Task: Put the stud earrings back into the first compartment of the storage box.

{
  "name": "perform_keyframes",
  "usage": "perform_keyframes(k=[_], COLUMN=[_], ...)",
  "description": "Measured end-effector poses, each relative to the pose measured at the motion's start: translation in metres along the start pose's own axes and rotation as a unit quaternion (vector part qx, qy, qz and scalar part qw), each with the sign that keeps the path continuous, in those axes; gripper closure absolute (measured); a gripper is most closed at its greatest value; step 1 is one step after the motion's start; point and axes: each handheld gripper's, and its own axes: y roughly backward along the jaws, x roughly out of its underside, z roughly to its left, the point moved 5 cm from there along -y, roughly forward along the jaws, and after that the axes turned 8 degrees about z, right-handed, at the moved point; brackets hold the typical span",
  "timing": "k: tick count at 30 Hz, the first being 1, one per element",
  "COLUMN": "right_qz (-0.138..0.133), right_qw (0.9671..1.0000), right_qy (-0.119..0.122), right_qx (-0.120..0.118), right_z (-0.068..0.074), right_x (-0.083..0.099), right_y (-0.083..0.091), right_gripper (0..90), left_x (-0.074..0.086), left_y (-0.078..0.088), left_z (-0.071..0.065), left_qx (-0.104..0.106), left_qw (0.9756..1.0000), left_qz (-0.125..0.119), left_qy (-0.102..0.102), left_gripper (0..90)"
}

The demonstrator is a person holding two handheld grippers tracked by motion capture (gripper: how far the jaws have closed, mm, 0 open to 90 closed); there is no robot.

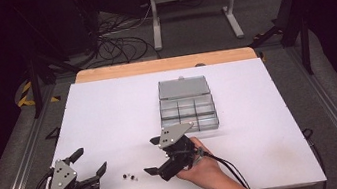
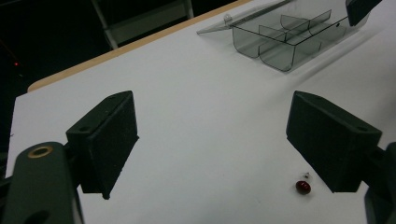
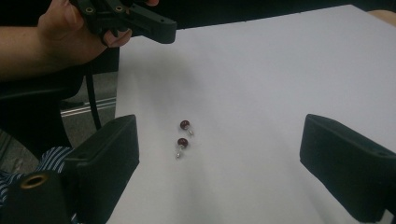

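Left gripper (image 1: 90, 163) & right gripper (image 1: 152, 155): jaws wide apart, holding nothing; two red beads (image 3: 183, 137) between them (near table's front edge).

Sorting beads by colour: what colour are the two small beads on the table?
Dark red beads, clearest in the right gripper view.

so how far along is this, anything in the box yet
Done: the clear compartment box sits open, lid laid back; its compartments look empty. In hand: nothing. The left gripper and right gripper are both open, the right one facing the two small red beads lying loose on the table. Left: presumably picking up both beads and boxing them.
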Motion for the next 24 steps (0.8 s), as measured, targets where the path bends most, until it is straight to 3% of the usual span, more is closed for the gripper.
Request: perform_keyframes(k=[12, 24], right_qz=[0.016, 0.039], right_qw=[0.9996, 0.9987], right_qy=[-0.005, -0.005], right_qx=[-0.021, -0.031], right_z=[0.005, 0.012], right_x=[0.003, 0.007], right_y=[-0.033, -0.066], right_gripper=[33.8, 44.1], left_x=[0.001, 0.001], left_y=[-0.001, -0.001], left_z=[0.001, 0.001], left_qx=[0.000, 0.002], left_qw=[1.0000, 1.0000], left_qz=[0.001, 0.001], left_qy=[0.003, 0.005], left_gripper=[17.2, 17.1])
